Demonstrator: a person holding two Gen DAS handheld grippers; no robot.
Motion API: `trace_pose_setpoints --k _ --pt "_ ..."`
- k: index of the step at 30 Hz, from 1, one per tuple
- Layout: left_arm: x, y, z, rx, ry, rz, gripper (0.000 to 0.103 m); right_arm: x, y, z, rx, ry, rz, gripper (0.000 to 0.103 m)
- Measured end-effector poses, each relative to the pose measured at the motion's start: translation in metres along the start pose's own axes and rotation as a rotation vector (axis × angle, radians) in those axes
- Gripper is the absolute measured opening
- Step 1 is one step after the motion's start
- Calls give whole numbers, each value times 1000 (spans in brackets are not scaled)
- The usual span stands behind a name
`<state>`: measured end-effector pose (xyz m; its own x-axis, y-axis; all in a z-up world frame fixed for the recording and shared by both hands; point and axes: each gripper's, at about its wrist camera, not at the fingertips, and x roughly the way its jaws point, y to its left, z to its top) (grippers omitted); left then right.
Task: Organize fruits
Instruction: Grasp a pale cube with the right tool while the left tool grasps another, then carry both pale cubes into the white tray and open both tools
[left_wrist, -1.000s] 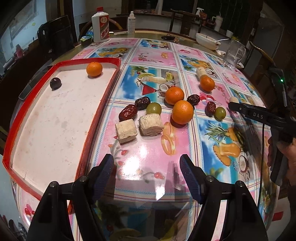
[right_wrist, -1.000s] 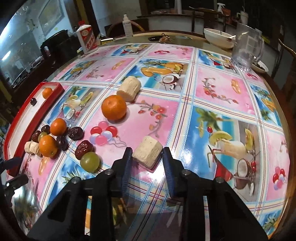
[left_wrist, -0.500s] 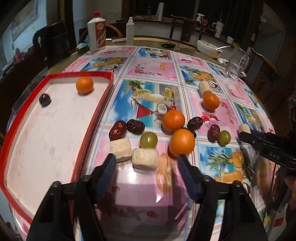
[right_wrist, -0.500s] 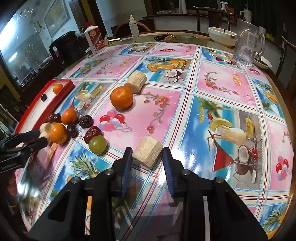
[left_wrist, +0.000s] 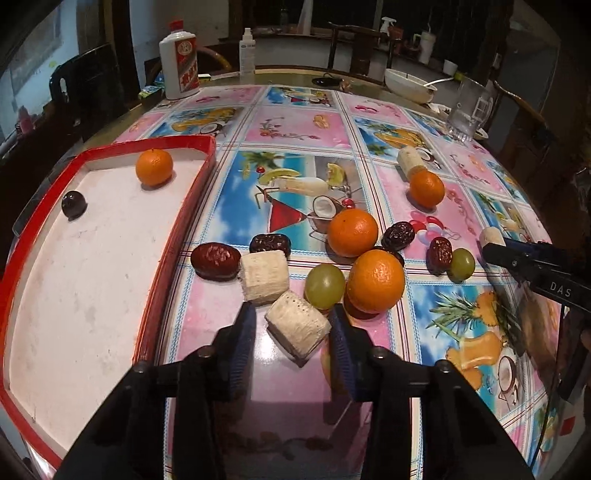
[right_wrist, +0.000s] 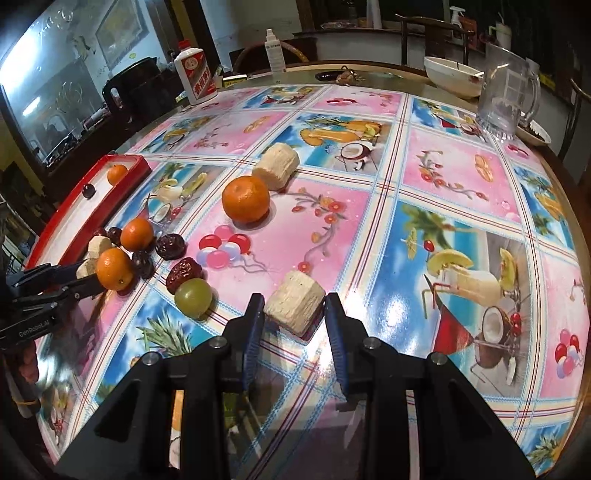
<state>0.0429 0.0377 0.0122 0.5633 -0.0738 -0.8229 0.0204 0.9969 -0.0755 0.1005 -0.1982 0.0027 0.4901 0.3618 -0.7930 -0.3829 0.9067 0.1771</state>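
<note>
- Okay, your left gripper (left_wrist: 291, 332) has its jaws apart around a pale chunk (left_wrist: 297, 327), no pinch yet; a second chunk (left_wrist: 264, 276), a green grape (left_wrist: 325, 286) and an orange (left_wrist: 376, 280) sit just beside it.
- Close slowly, keep the right pad off the grape.
- Your right gripper (right_wrist: 294, 314) also straddles a pale piece (right_wrist: 294, 305) on the table, jaws narrow; contact unclear.
- Red tray (left_wrist: 192, 192) lies left, holding one orange and a dark fruit; lift clear of its rim.
</note>
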Motion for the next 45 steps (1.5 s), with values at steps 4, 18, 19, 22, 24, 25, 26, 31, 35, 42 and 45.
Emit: trace_pose_setpoints --k 4,18,19,22,24,25,26,31,35,42,45 --pt "-2 -2 -5 6 -13 3 32 -2 0 -2 -2 -18 -5 35" --pt "-25 -26 -39 24 13 -110 32 -44 2 -40 44 -9 -43 35" --pt "-27 -27 -41 21 12 -111 32 -46 4 -44 43 -5 -45 35" --pt "-33 -30 -48 25 11 -100 32 -53 14 -59 36 10 -58 35" --pt "-38 -33 -52 34 7 -92 32 -56 22 -67 39 20 -53 35" --pt "-39 -33 -53 36 7 -90 32 -58 27 -71 41 23 -51 35" --pt "-41 -33 -54 39 4 -88 32 -59 32 -73 43 25 -47 35" --pt "-55 -29 -53 51 -24 -102 32 -58 59 -78 34 31 -32 35" --pt "-68 -22 -51 65 -54 -109 33 -55 80 -71 13 30 -17 35" --pt "-82 3 -41 45 -96 -86 33 -44 121 -51 -44 27 18 35" --pt "-87 24 -37 8 -111 -65 33 -39 143 -41 -79 22 40 35"
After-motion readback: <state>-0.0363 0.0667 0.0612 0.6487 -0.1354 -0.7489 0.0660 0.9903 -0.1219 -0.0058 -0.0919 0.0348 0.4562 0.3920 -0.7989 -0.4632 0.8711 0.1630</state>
